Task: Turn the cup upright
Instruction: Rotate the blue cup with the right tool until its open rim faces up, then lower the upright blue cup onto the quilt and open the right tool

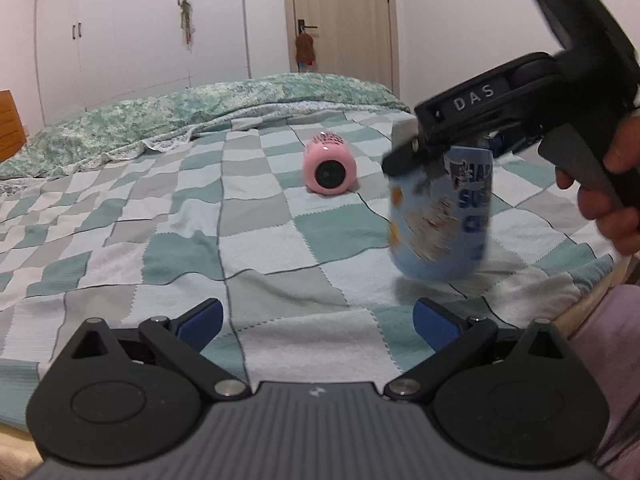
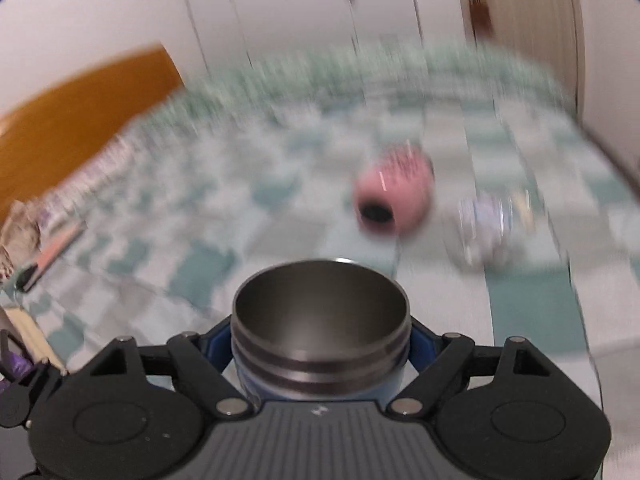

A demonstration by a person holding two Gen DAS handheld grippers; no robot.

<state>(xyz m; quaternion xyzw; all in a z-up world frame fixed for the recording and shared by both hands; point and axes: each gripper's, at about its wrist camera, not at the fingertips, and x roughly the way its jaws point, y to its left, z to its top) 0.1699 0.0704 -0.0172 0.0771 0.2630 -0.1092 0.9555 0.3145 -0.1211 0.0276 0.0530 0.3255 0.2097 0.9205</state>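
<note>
My right gripper (image 1: 444, 152) is shut on a blue printed cup (image 1: 440, 216) and holds it nearly upright just above the checked bedspread (image 1: 192, 248), at the right of the left wrist view. In the right wrist view the cup's steel rim and open mouth (image 2: 320, 320) sit between the blue pads of that gripper (image 2: 320, 340). A pink cup (image 1: 329, 168) lies on its side mid-bed, its mouth toward me; it also shows blurred in the right wrist view (image 2: 394, 196). My left gripper (image 1: 316, 320) is open and empty, low over the bed's near part.
A green floral quilt (image 1: 200, 112) is bunched along the far side of the bed. A blurred pale object (image 2: 488, 224) lies right of the pink cup. The bed's edge (image 1: 592, 296) runs at the right. A wooden headboard (image 2: 80, 108) stands at the left.
</note>
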